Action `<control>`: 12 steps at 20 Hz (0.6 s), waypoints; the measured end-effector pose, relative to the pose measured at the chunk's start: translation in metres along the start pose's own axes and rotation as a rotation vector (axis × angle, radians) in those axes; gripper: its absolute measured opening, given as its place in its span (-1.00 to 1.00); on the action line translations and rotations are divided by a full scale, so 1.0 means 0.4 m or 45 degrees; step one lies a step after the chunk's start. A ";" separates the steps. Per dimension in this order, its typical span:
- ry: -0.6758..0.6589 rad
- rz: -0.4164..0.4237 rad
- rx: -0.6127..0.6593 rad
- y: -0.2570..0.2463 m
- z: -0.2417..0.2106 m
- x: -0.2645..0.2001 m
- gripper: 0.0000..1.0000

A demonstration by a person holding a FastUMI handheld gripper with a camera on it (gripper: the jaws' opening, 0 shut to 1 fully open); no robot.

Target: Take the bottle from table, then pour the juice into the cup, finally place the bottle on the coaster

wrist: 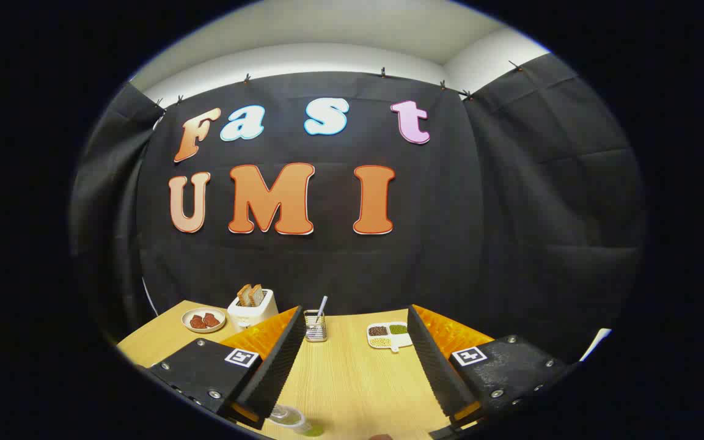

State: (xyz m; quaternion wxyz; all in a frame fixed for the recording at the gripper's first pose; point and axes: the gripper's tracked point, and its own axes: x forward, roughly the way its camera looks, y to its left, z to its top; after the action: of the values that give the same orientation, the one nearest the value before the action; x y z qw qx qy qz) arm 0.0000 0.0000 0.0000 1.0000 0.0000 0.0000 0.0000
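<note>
Fingers [294,342] stand wide apart over the table [352,379], readied for what may be the bottle [294,421] below.

We see a wooden table [352,379]. On it sit a toaster [253,308], a plate [203,319], a glass [315,325], a divided dish [387,335] and a bottle [294,420].

My gripper [355,318] fingers are wide apart, with the bottle [294,420] low between them on the table [352,379]
</note>
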 end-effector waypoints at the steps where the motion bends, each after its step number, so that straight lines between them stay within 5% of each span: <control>1: 0.006 -0.033 0.017 0.006 -0.029 -0.037 0.98; 4: 0.176 -0.152 0.010 0.006 -0.142 -0.142 0.97; 12: 0.112 0.029 -0.074 0.026 -0.059 -0.123 0.98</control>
State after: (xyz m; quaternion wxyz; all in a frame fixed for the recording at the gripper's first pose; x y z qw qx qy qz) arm -0.0494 0.0104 -0.0235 0.9985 -0.0292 0.0440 0.0113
